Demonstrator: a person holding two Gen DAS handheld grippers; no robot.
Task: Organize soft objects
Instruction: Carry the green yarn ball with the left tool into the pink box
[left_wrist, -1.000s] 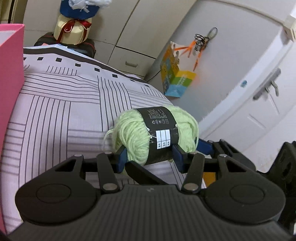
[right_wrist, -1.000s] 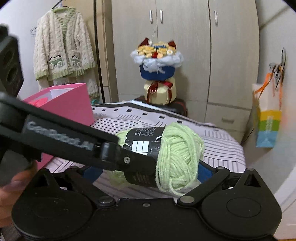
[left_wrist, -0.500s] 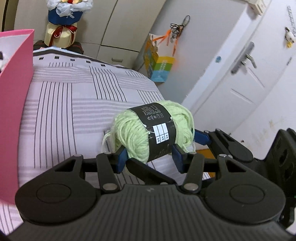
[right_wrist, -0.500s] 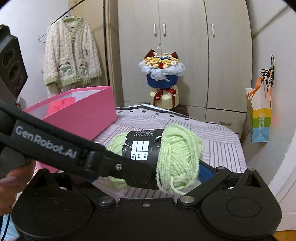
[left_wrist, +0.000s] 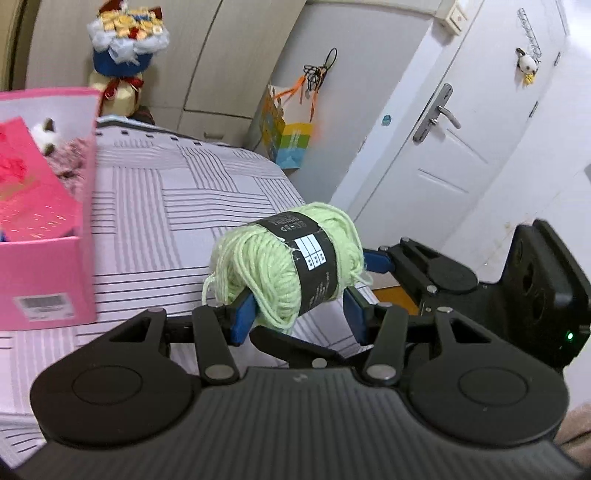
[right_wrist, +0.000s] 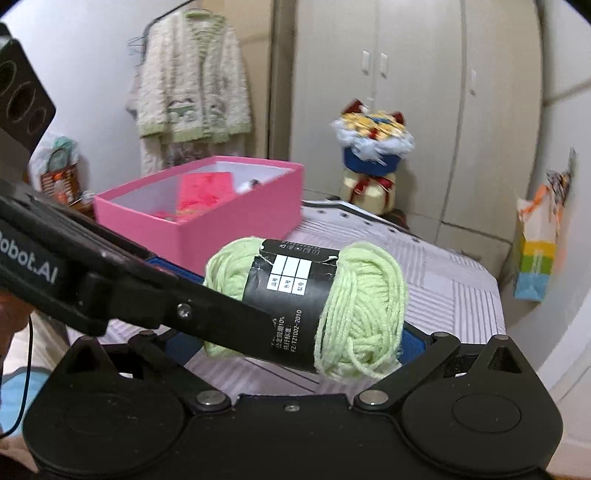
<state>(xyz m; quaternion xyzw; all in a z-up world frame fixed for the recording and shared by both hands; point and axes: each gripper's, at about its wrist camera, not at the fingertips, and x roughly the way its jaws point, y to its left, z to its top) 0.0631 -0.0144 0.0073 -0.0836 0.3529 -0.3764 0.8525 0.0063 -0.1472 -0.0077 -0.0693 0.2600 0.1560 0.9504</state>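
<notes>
Yarn, a pale green skein (left_wrist: 288, 264) with a black label, is clamped from both sides: the left hand-held gripper (left_wrist: 299, 314) pinches its lower part, the right hand-held gripper (right_wrist: 295, 334) its ends, above the striped bed (left_wrist: 155, 206). The pink box (right_wrist: 236, 225) sits at centre left. Soft strands could slip or snag if one grip loosens early. Box contents are mostly hidden; the right one's left pad is covered.
</notes>
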